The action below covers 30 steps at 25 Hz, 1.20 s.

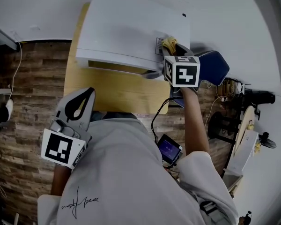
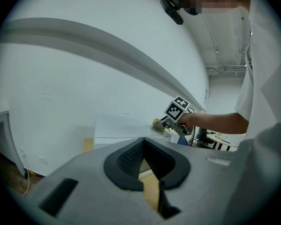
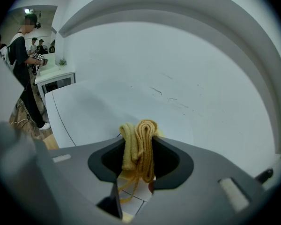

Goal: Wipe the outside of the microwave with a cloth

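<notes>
Right gripper [image 3: 139,148] clamps folded yellow cloth [image 3: 144,131] on white boxy microwave's [image 1: 126,32] right edge, beside an unreadable label [image 1: 159,46]; left gripper [image 2: 143,167] closed, empty.

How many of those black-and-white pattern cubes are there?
2. One cube sits on the left gripper, near the table's front edge; the other cube is on the right gripper, holding a cloth at the microwave. Others may be hidden.

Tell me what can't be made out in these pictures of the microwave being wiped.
- Microwave door and controls: the head view shows mostly its top.
- Where the cloth meets the surface: hidden under the right gripper body in its own view, and behind its marker cube in the head view.
- Label on the microwave: too small to read.
</notes>
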Motion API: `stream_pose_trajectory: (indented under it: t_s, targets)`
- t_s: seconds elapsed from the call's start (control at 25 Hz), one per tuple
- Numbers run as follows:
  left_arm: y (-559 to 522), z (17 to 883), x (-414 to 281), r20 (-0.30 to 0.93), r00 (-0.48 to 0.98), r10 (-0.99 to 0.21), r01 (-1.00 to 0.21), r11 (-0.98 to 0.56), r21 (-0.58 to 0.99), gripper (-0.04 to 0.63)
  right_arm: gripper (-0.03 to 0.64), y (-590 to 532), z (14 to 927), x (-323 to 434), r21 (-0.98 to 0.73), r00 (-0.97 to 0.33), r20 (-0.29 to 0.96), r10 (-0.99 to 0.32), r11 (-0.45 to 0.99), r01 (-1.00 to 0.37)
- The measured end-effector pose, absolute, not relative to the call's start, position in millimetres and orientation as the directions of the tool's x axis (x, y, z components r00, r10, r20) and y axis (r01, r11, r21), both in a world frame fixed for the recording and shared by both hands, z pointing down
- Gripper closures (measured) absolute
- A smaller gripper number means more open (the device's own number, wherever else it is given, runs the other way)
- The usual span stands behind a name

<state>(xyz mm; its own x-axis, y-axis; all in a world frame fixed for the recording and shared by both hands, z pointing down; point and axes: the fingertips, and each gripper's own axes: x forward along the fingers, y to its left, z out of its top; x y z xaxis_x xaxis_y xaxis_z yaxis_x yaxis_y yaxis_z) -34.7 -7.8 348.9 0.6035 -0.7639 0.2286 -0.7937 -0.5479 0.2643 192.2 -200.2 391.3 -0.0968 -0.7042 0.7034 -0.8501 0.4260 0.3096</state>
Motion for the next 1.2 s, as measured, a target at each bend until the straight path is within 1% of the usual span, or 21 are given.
stream_pose_trajectory:
  t_s: [0.44,0.68,1.2]
  targets:
    - [-1.4,351.8,-51.9,0.233,0.575,-0.784,-0.813,-0.514,0.274,0.604,0.479,-197.6,391.7,149.0,0.284,-0.156,0.734,-0.661,0.507,-0.813]
    - [-0.1,350.5,-57.0,0.227,0.564,-0.794,-0.819,-0.502,0.278,0.604,0.479,-196.4,391.8,120.7,0.215,-0.226,0.743,-0.63,0.544,-0.811]
    - [10.0,354.7,-71.0,0.245,0.527,-0.814,-0.842,-0.459,0.283,0.604,0.479,-196.9,390.8,57.5,0.193,-0.302,0.733,-0.61,0.612,-0.767]
